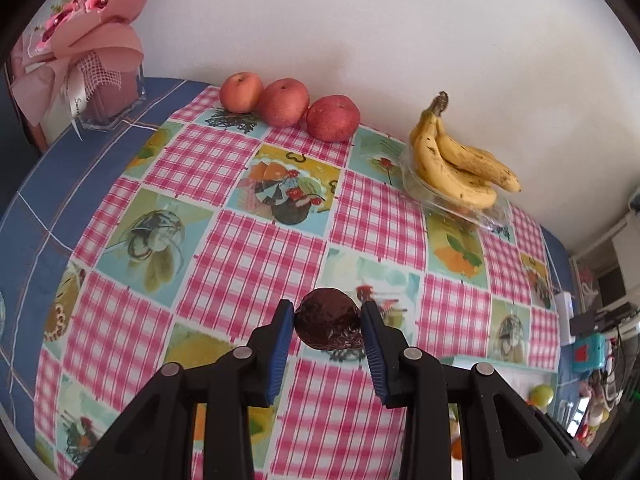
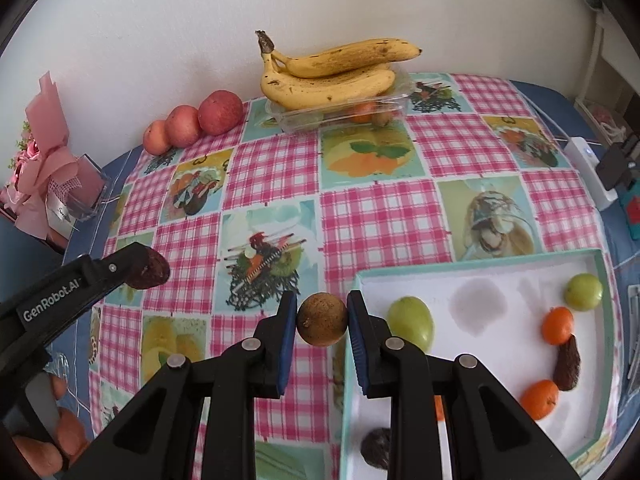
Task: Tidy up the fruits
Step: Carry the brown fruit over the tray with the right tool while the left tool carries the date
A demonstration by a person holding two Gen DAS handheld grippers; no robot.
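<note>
Holding a dark fruit [image 1: 328, 322] in our left hand-held gripper [image 1: 328, 320] and a brown fruit [image 2: 322, 319] in our right hand-held gripper [image 2: 322, 320], we should lower each gently into the white tray [image 2: 480, 276] beside the green fruit [image 2: 412, 322].

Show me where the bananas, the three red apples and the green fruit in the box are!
bananas [image 2: 332, 80]: right wrist view, middle of the lower banana.
red apples [image 1: 283, 103]: left wrist view, front of the middle apple.
green fruit [image 2: 412, 322]: right wrist view, centre of the larger one in the box.
</note>
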